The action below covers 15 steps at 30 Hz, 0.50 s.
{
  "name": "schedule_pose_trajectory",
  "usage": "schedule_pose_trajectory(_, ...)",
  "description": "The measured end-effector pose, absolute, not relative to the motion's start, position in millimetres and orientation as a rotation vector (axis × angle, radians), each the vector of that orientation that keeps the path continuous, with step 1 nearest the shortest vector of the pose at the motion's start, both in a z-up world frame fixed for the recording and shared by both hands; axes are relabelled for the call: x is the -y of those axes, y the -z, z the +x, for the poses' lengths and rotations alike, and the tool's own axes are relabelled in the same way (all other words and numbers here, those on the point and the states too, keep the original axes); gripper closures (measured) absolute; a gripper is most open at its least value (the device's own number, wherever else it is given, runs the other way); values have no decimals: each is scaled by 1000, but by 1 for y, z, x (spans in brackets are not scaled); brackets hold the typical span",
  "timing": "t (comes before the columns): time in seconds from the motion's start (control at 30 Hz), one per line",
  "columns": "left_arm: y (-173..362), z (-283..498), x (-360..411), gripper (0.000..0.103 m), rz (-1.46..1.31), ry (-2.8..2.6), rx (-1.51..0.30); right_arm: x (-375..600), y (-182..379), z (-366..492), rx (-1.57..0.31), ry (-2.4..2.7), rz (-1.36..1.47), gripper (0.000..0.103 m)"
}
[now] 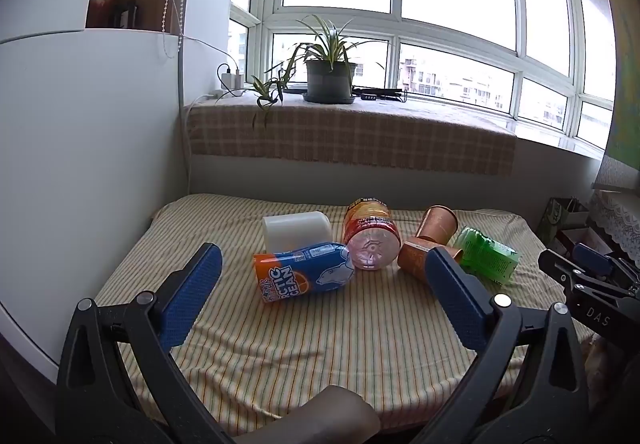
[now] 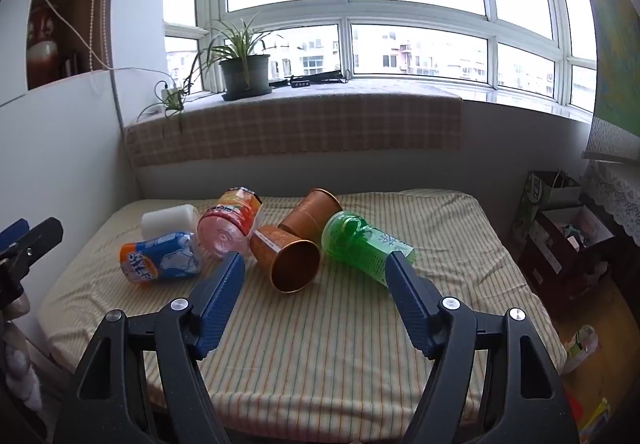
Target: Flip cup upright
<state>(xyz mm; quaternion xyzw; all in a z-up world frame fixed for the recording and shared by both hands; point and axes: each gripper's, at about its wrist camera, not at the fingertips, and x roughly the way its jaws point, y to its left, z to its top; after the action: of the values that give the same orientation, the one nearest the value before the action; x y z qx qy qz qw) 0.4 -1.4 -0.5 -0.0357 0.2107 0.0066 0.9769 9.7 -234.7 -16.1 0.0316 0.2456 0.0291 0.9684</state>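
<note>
the near copper cup (image 2: 289, 259) lies on its side on the striped cloth (image 2: 344, 344), its open mouth turned toward the right gripper (image 2: 316, 296), so none of the flipping is done yet. nothing is holding it. a second copper cup (image 2: 310, 213) lies just behind it, also tipped over, its mouth facing away toward the window, and the two look to be touching. to the right of the near copper cup rests a green bottle (image 2: 366, 244) on its side, close against it. to the left of the cup lies a pink-based jar with an orange label (image 2: 232, 222), then a blue and orange arctic ocean can (image 2: 160, 258), and behind that a white cup (image 2: 170, 222), all toppled

the right gripper hovers short of the near copper cup with its jaws spread wide and nothing between them. the left gripper (image 1: 322, 300) is likewise wide and empty, pointed nearer the arctic ocean can (image 1: 306, 274), with the copper cup (image 1: 416, 262) partly hidden behind its right finger

by my reading the whole job remains: close on the cup, lift, turn it mouth up and set it down. the crowding of the green bottle and second cup could make a clean grasp awkward
</note>
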Motion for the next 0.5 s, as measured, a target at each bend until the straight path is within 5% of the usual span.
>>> schedule_pose_trajectory(0.5,-1,-2,-1,0,-71,-14,-422,234,20,12,-503,-53,65,31)
